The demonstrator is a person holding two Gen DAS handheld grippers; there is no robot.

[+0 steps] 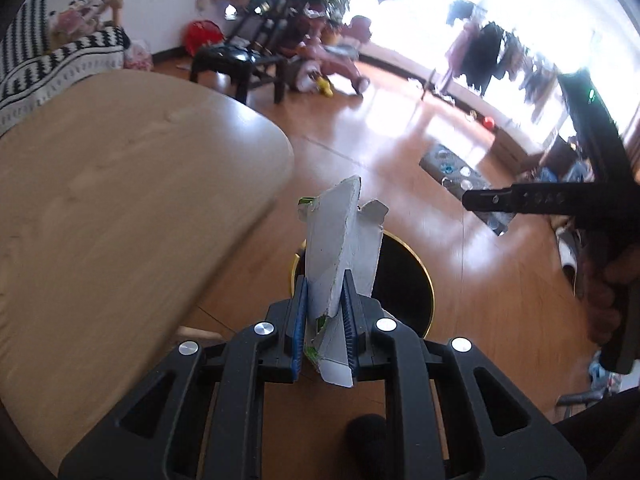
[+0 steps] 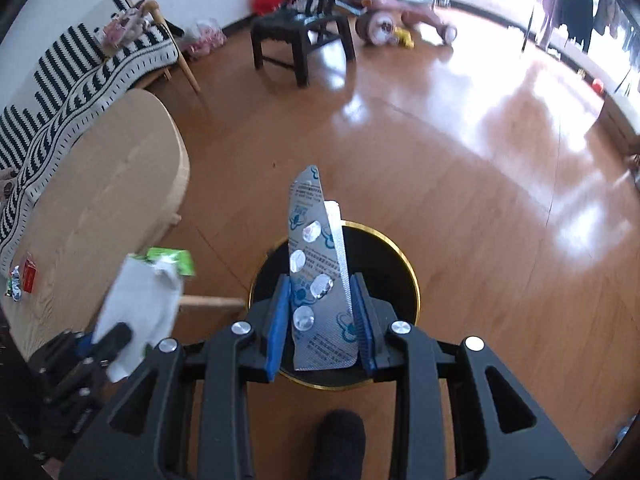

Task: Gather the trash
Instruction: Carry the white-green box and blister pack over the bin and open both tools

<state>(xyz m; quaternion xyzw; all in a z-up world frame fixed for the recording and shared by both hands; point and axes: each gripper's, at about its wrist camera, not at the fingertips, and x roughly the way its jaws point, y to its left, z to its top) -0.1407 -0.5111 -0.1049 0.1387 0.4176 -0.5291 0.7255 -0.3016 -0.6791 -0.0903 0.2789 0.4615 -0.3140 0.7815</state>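
Observation:
My left gripper (image 1: 325,280) is shut on a torn, flattened white carton with green print (image 1: 340,248), held upright above a black trash bin with a gold rim (image 1: 404,280) on the floor. My right gripper (image 2: 322,280) is shut on a silver blister pack of pills (image 2: 316,276), held upright over the same bin (image 2: 384,276). In the right wrist view the left gripper (image 2: 108,340) and its carton (image 2: 144,300) show at the lower left. In the left wrist view the right gripper's finger (image 1: 516,200) shows at the right.
A light wooden table (image 1: 120,200) lies to the left, with small red and foil scraps (image 2: 24,280) on it. A striped sofa (image 2: 80,68), a black chair (image 2: 300,36) and a pink tricycle (image 2: 400,12) stand farther off on the wooden floor.

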